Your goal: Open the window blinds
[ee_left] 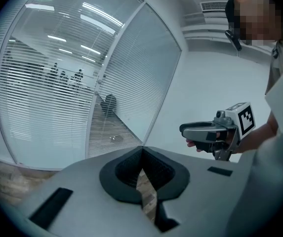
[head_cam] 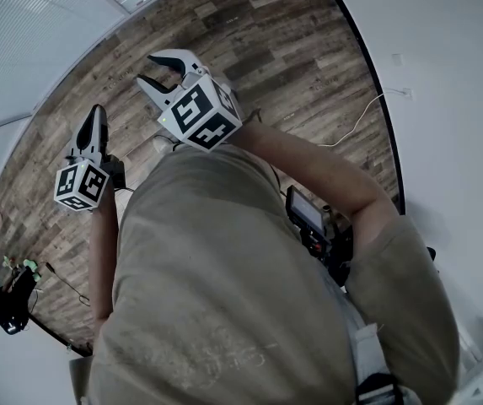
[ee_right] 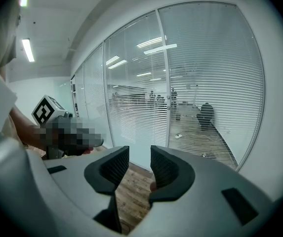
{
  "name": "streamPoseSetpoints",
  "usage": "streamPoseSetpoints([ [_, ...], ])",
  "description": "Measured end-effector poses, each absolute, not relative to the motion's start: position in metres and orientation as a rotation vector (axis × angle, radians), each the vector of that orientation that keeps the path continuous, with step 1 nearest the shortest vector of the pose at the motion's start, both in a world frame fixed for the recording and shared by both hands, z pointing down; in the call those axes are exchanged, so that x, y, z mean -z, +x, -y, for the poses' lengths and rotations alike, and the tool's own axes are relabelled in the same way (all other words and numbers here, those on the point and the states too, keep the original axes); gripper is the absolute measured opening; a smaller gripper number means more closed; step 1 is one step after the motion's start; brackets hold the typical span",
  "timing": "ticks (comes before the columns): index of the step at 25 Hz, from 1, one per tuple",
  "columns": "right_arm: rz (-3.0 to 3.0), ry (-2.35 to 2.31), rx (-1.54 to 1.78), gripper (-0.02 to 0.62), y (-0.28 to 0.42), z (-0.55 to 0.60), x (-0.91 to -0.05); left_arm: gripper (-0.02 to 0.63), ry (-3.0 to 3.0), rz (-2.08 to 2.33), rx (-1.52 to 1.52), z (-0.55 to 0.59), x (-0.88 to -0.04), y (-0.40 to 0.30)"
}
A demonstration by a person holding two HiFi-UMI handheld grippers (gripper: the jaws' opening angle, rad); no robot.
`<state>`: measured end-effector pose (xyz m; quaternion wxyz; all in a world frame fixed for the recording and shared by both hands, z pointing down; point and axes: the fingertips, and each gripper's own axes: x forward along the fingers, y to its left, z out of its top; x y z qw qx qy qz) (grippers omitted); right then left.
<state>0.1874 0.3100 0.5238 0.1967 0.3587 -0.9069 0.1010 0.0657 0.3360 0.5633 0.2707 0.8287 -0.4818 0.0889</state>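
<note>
White horizontal-slat window blinds (ee_right: 210, 83) hang lowered behind the glass wall, the room beyond faintly visible through the slats, facing both grippers. The right gripper (ee_right: 140, 154) is released and empty; the left gripper (ee_left: 142, 151) is clenched on nothing.

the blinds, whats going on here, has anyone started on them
A person stands on the wood floor facing the window blinds, with a gripper in each hand. The left gripper has its jaws together and the right gripper has them apart; both are empty. Neither touches the blinds, whose slats let the room beyond show through.
</note>
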Motion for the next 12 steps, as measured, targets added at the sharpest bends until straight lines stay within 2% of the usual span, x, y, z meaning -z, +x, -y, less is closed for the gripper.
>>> streamPoseSetpoints([
  [6,2.539,0.989,-0.283,0.141,0.186,-0.310,-0.525,0.012,2.232,1.294,-0.241,-0.336,-0.564,0.065],
  [12,2.501,0.935,-0.216,0.093,0.187,-0.318,-0.535,0.012,2.228,1.281,-0.249,-0.340,-0.570,0.069],
])
